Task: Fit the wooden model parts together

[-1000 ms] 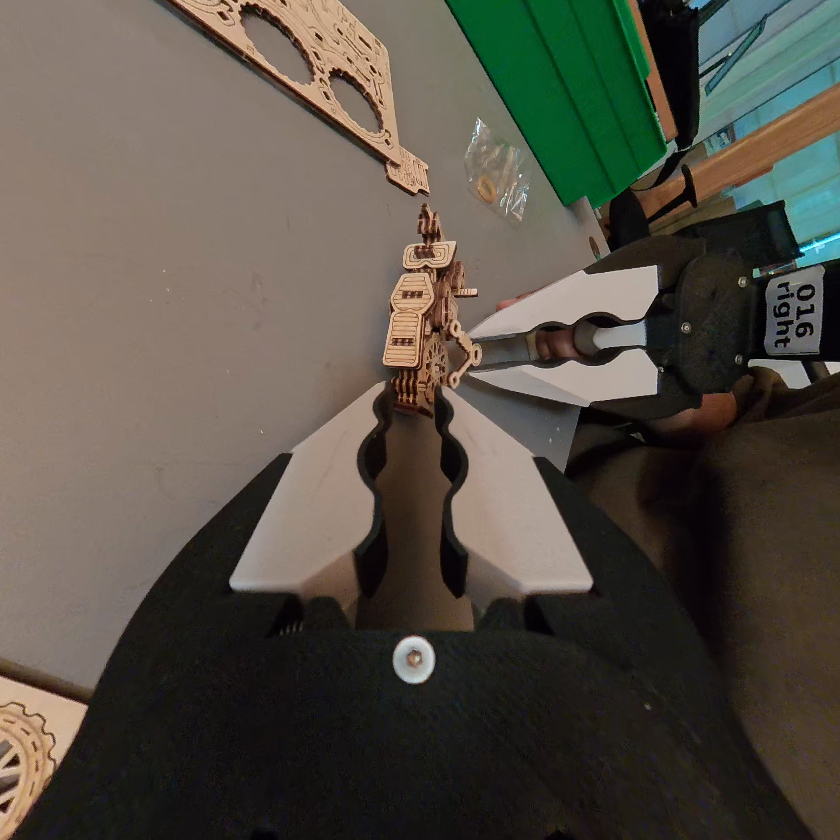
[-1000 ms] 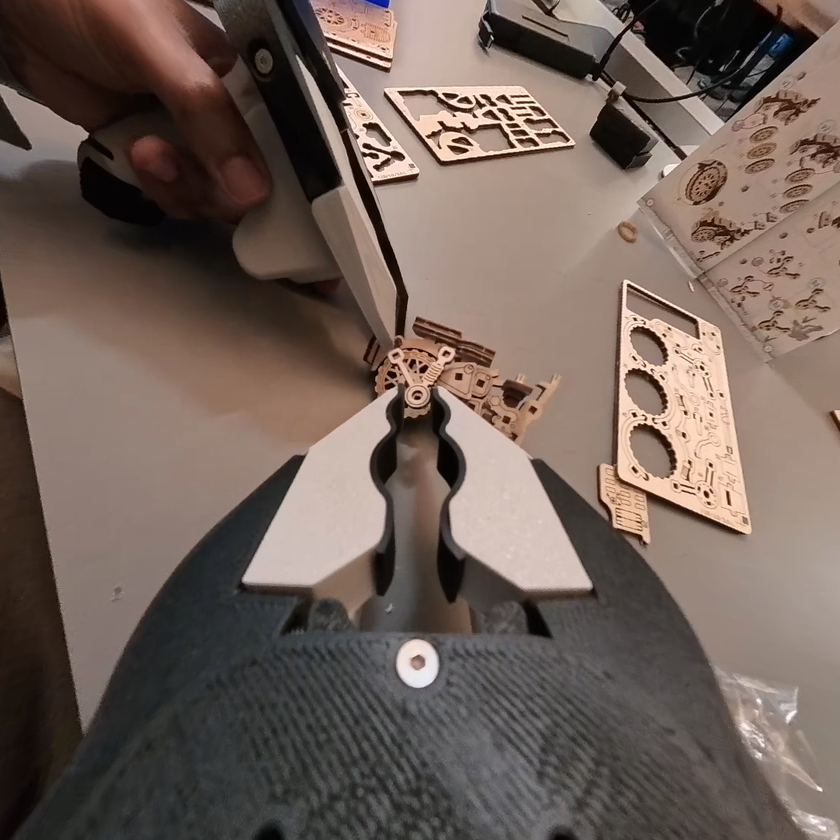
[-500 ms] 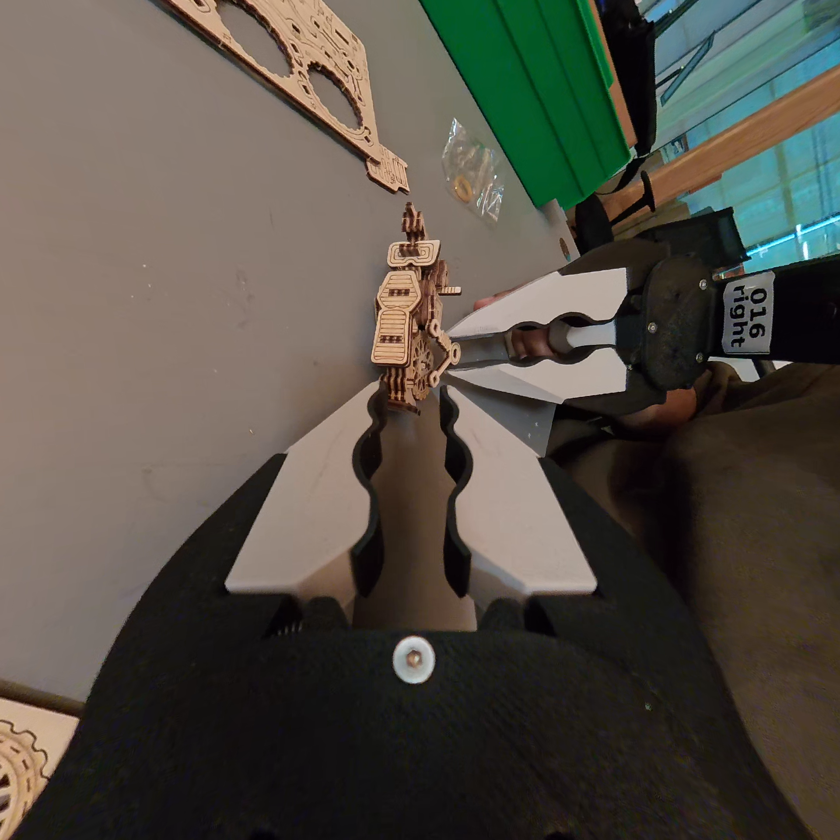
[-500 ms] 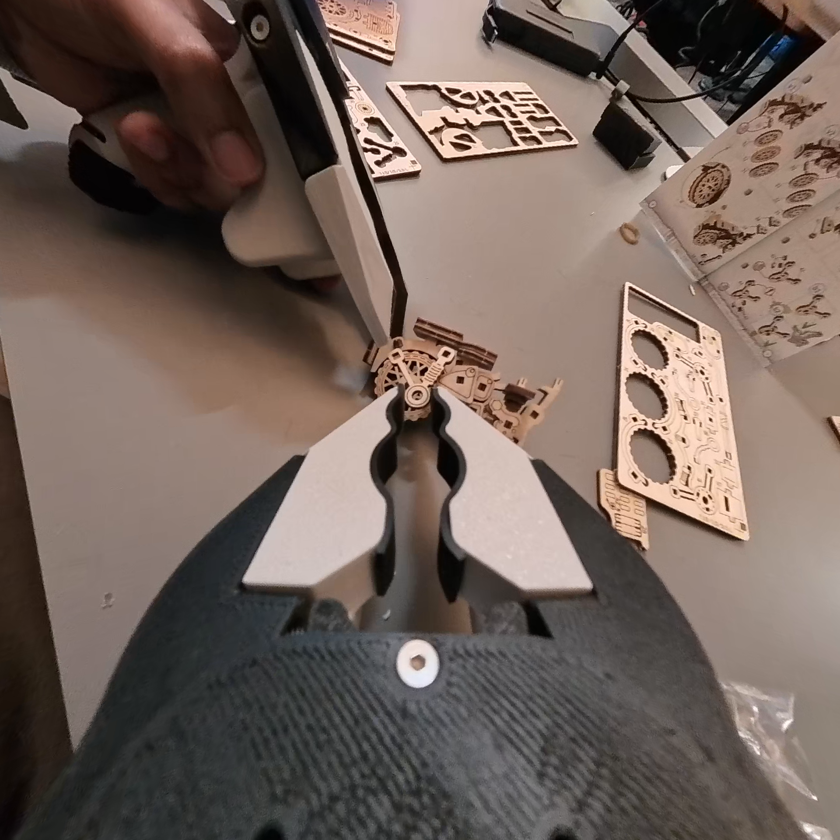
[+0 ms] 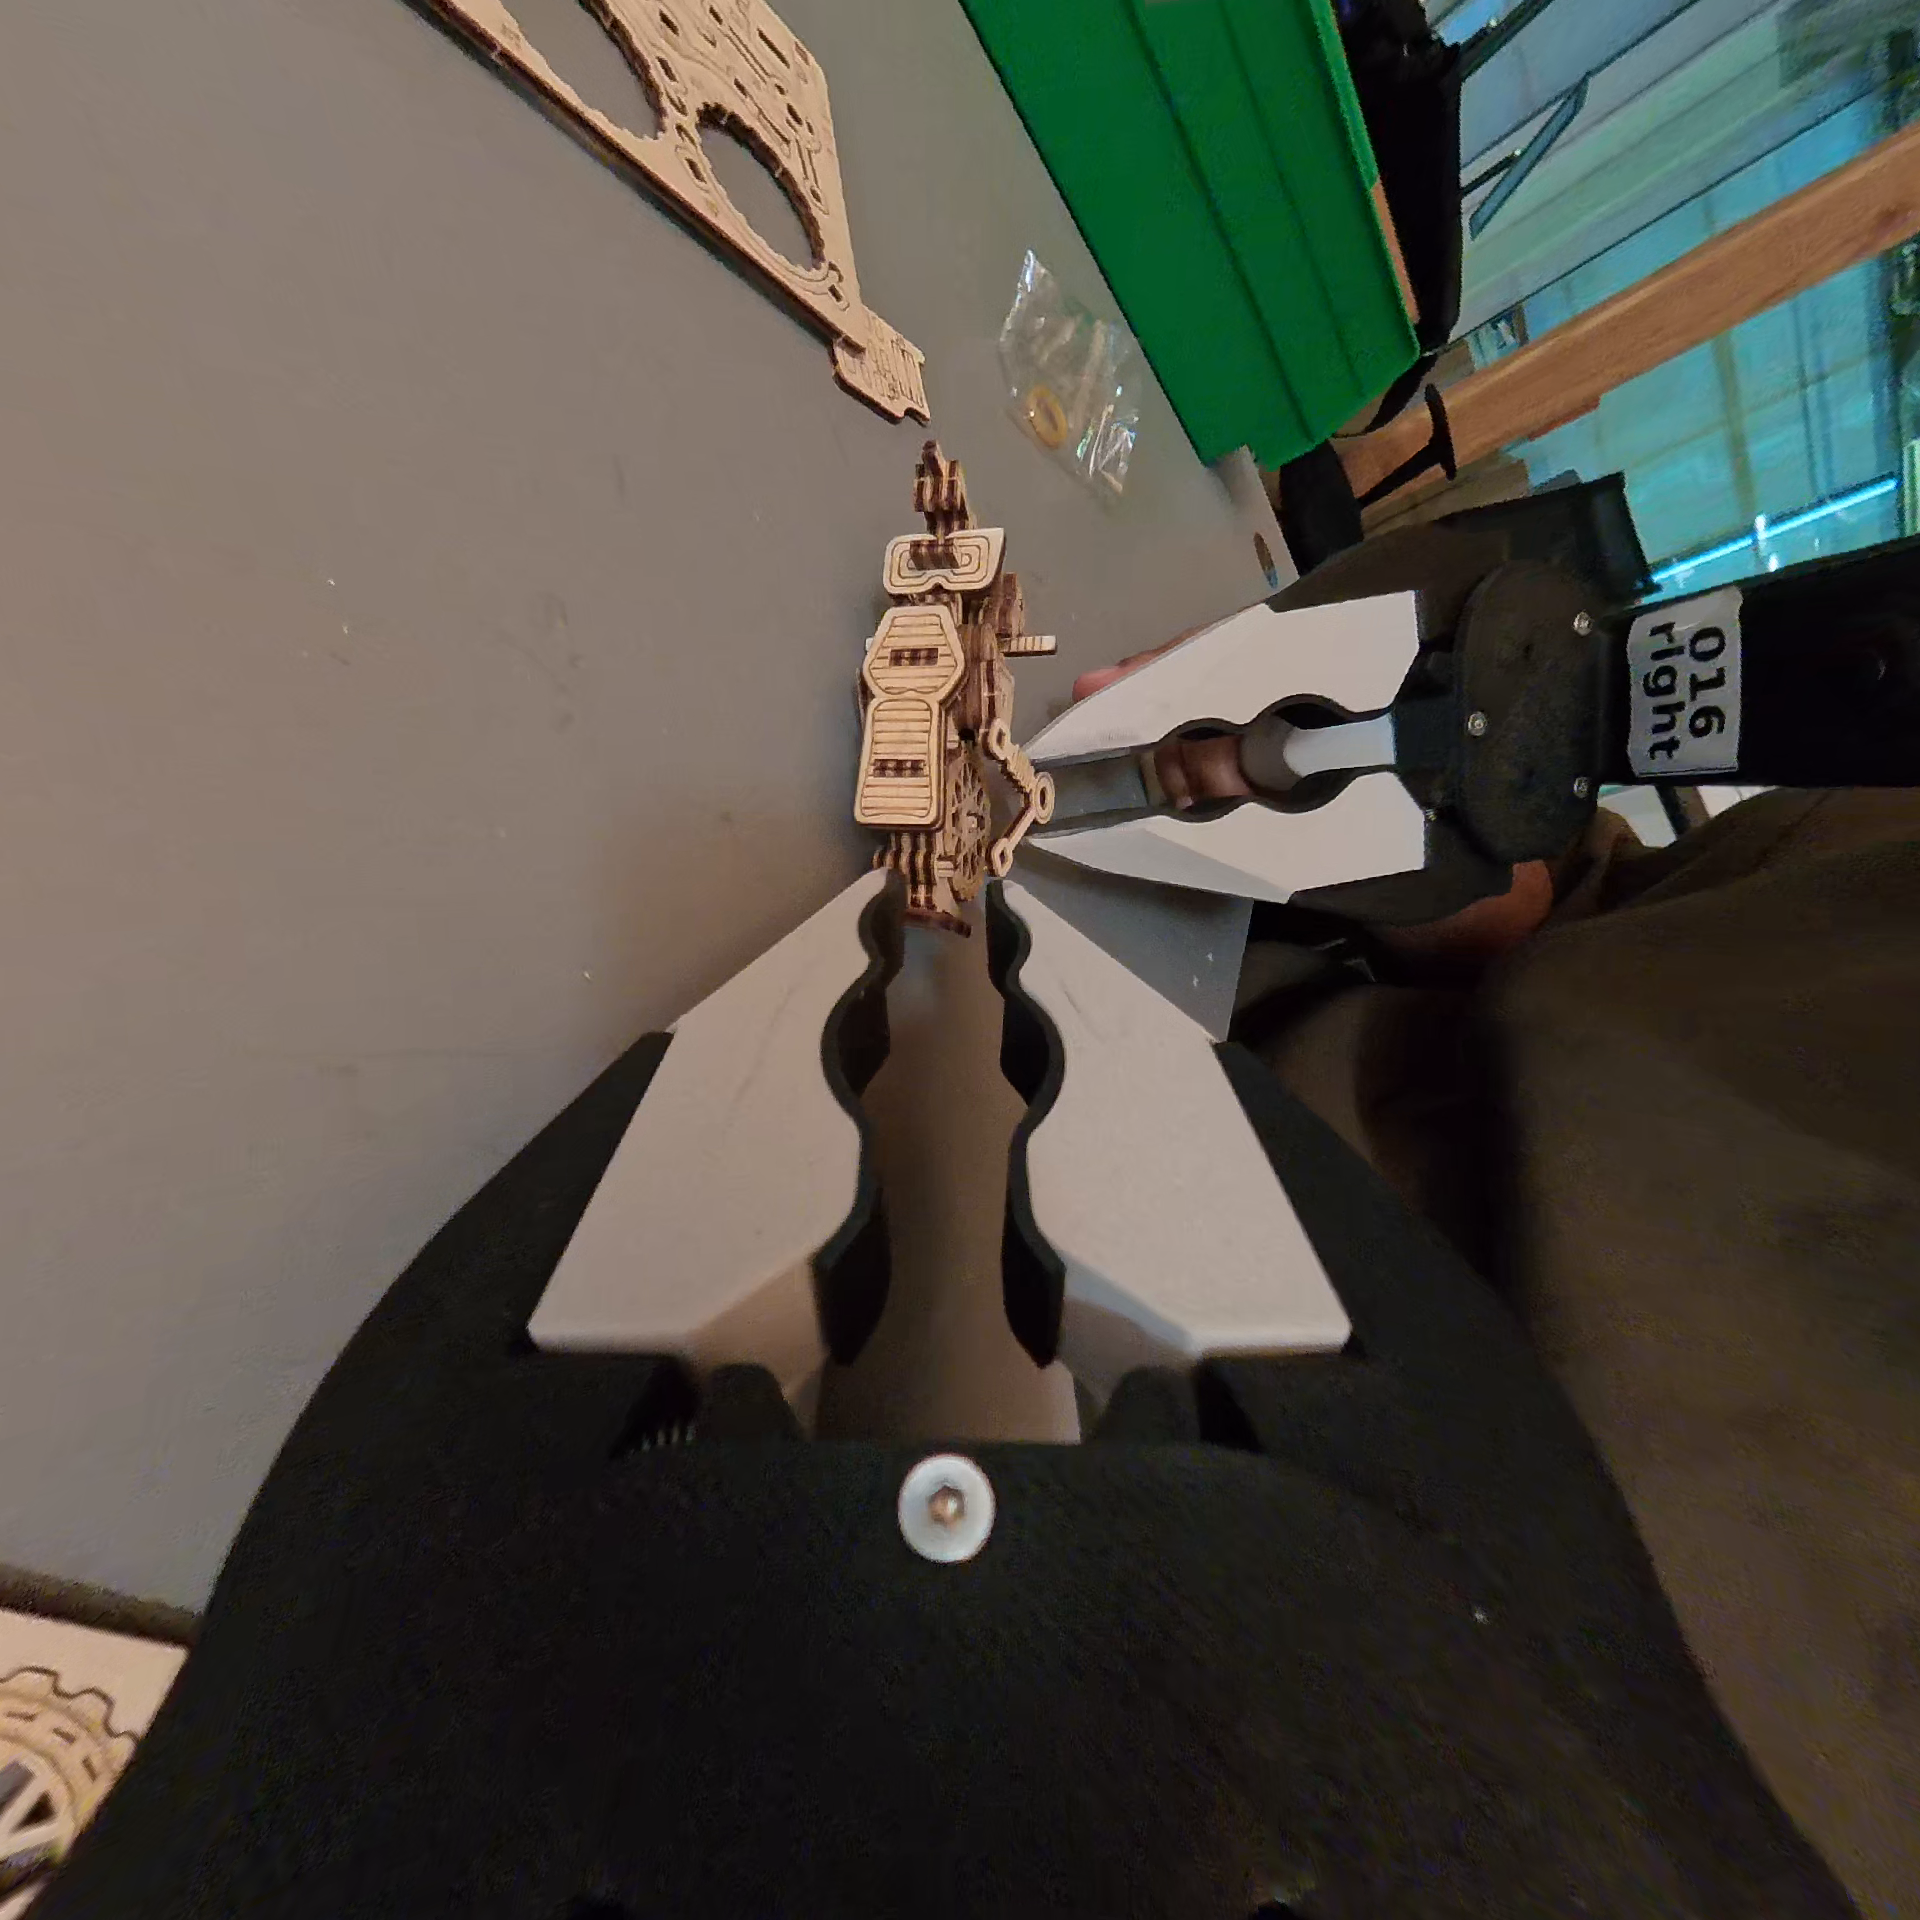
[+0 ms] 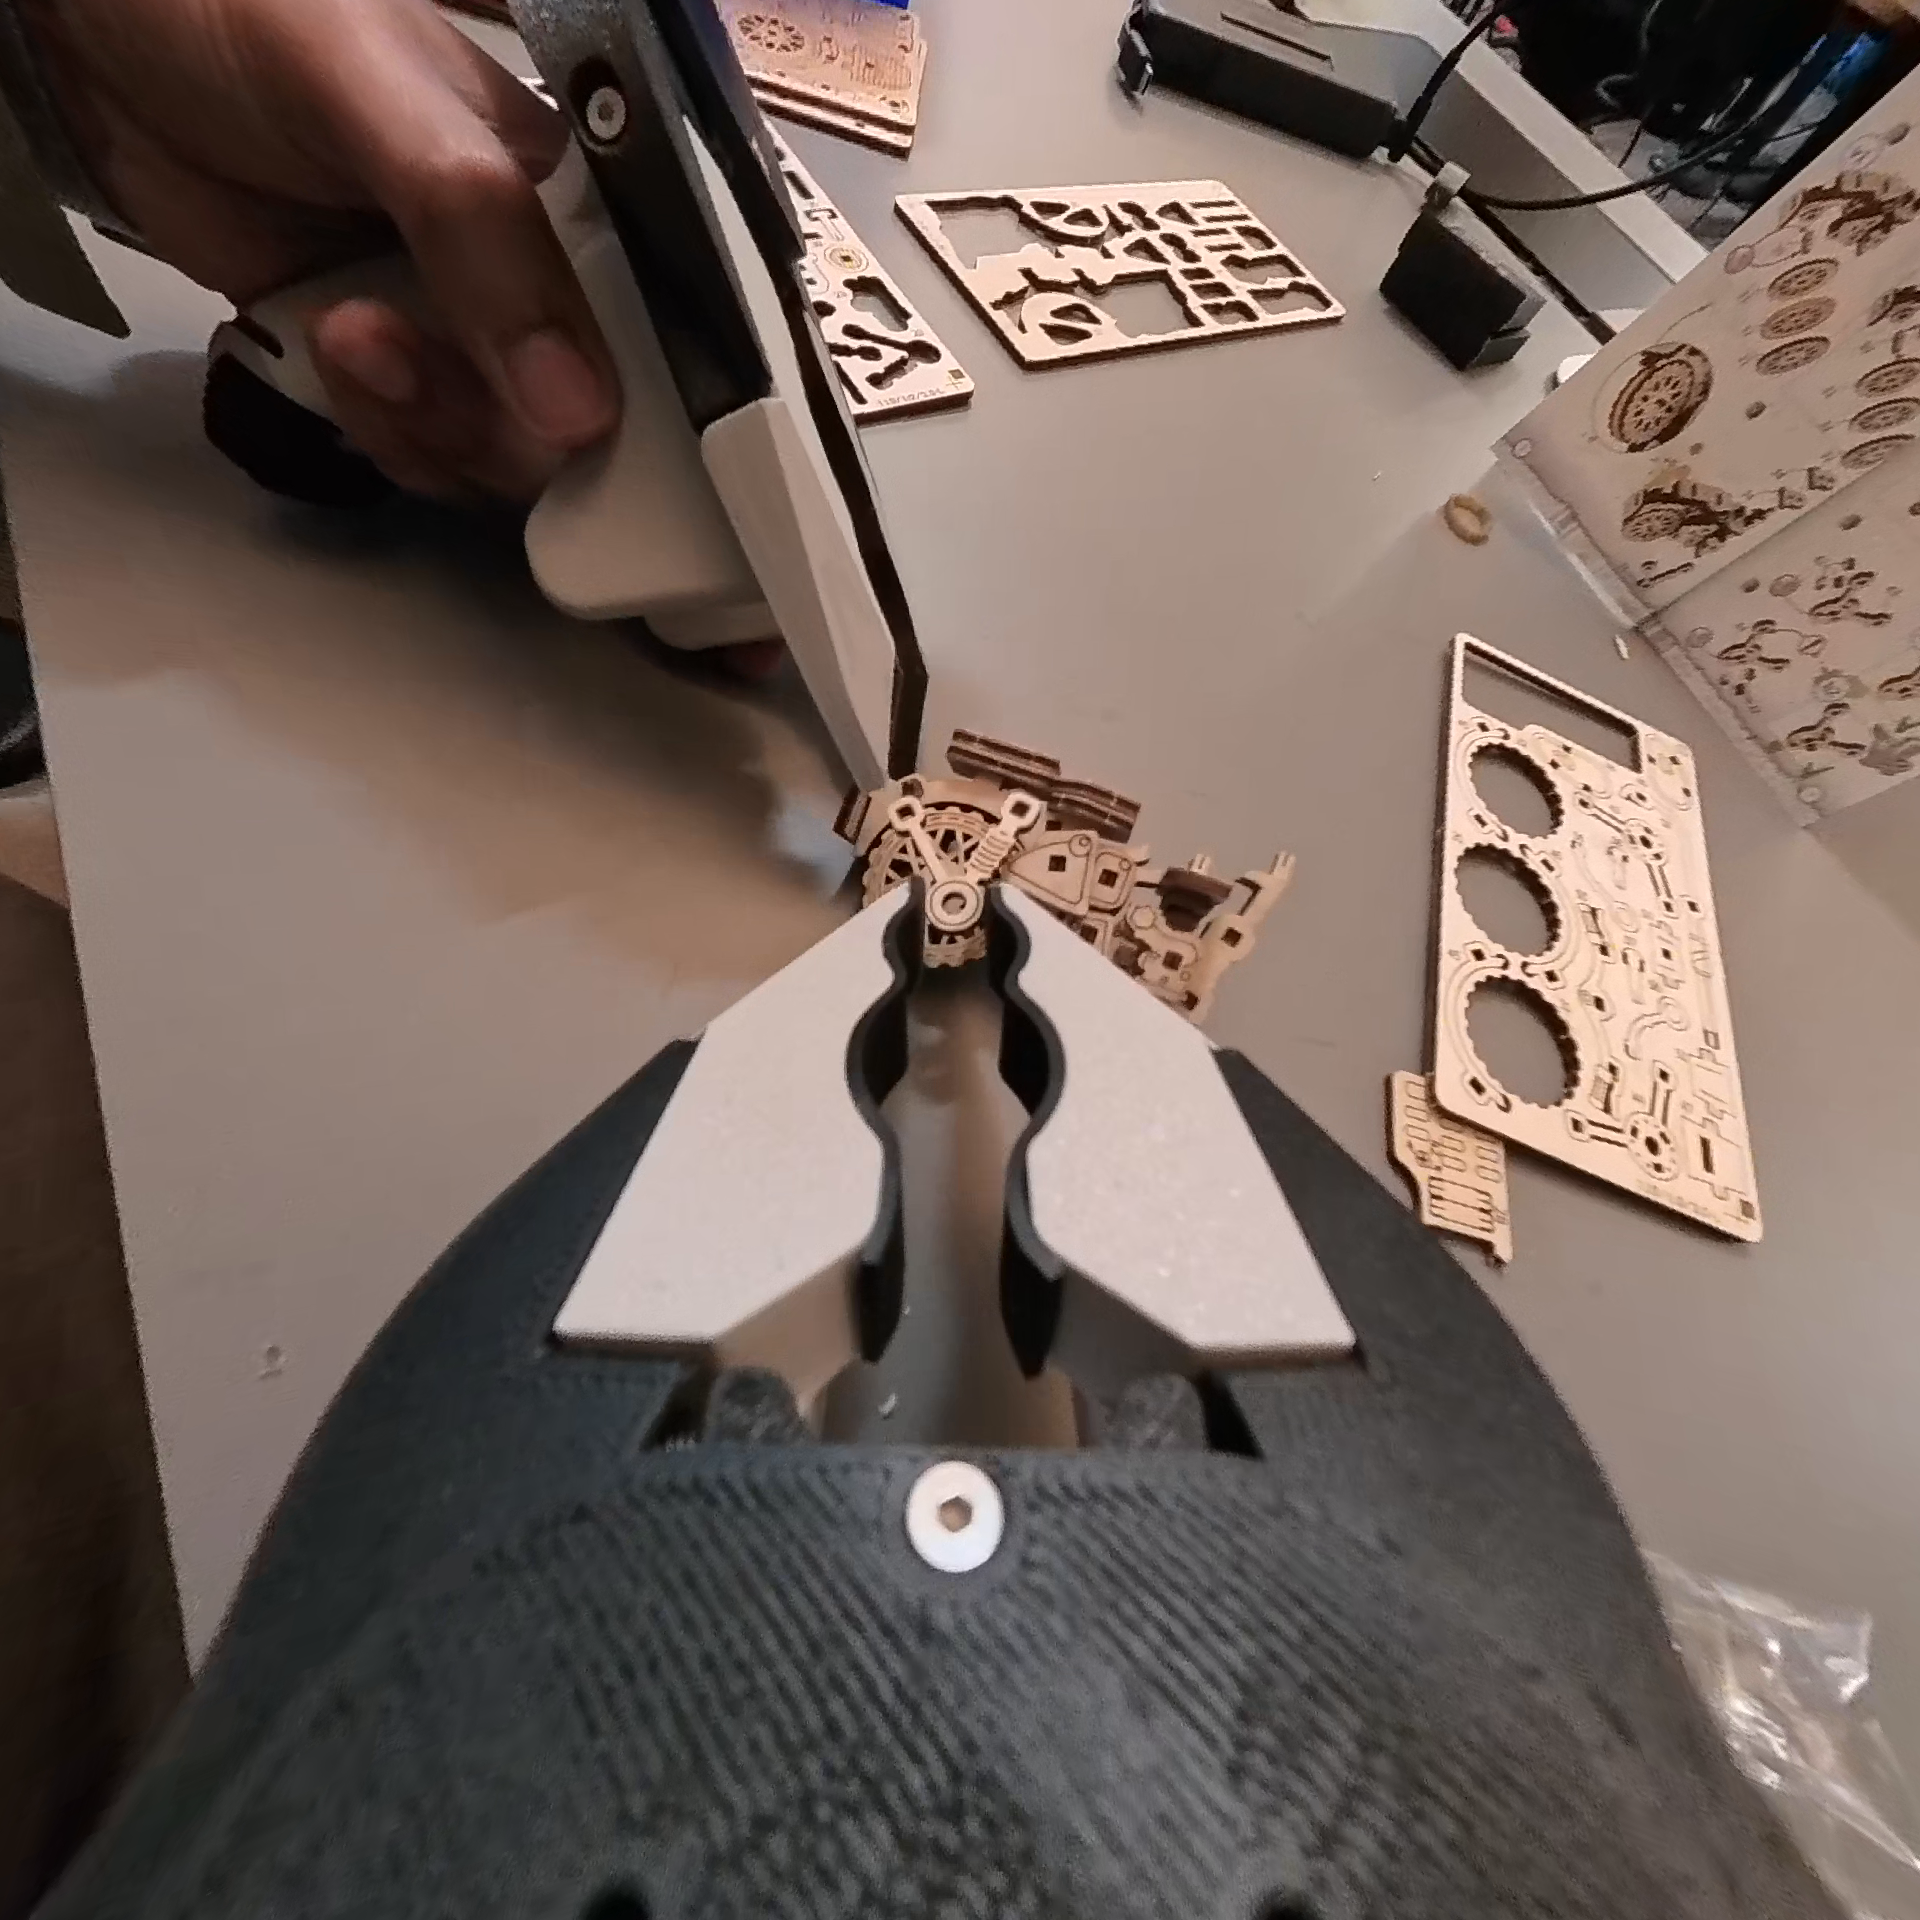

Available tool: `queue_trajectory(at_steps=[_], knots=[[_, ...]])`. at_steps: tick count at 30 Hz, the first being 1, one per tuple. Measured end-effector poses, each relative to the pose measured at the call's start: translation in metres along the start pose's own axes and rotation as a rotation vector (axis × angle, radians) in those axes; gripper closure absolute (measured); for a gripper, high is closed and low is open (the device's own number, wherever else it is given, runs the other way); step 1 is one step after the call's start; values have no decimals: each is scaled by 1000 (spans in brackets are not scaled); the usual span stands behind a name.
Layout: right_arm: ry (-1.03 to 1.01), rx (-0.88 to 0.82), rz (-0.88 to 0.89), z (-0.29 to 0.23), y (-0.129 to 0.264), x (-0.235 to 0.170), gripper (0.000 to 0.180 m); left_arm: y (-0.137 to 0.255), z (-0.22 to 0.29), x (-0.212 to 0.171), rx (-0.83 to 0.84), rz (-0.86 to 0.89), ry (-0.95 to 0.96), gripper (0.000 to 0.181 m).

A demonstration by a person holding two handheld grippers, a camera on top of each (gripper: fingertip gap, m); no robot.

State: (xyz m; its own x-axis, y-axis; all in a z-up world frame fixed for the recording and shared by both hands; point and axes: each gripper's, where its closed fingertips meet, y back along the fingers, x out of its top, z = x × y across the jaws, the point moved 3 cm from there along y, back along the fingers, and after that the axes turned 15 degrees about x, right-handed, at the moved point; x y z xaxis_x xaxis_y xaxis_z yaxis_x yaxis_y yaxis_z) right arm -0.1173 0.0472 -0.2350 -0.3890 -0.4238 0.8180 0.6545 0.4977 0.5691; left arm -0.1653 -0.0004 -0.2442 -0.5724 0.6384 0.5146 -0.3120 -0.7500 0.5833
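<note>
A partly built wooden model [image 5: 914, 727] lies on its side on the grey table [image 5: 364, 727]; it also shows in the right wrist view [image 6: 1081, 883]. My left gripper [image 5: 938, 899] is shut on the model's near end and comes in from the upper left in the right wrist view [image 6: 878, 764]. My right gripper [image 6: 953, 920] is shut on a small V-shaped wooden part [image 6: 951, 883] and holds it against the model's spoked wheel [image 6: 940, 847]. In the left wrist view the right gripper [image 5: 1023, 805] reaches in from the right with that part [image 5: 1013, 800].
A punched-out wooden sheet [image 6: 1600, 935] with a small loose piece [image 6: 1449, 1174] lies to the right. More sheets [image 6: 1122, 270] lie farther back, with a printed instruction sheet [image 6: 1766, 364] and a black block [image 6: 1455, 301]. A plastic bag [image 5: 1070, 384] and a green box [image 5: 1195, 208] lie beyond the model. Left tips and right tips are each some 35 cm from the black block [image 6: 1455, 301].
Both grippers keep their hold. The V-shaped part stays against the wheel. The views have shifted only slightly.
</note>
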Motion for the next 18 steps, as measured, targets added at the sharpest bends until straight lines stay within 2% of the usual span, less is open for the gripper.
queue_trajectory(at_steps=[18], knots=[[-24, 16, 3, 1, -1, 0, 170, 0, -1, 0, -12, 1, 11, 171]])
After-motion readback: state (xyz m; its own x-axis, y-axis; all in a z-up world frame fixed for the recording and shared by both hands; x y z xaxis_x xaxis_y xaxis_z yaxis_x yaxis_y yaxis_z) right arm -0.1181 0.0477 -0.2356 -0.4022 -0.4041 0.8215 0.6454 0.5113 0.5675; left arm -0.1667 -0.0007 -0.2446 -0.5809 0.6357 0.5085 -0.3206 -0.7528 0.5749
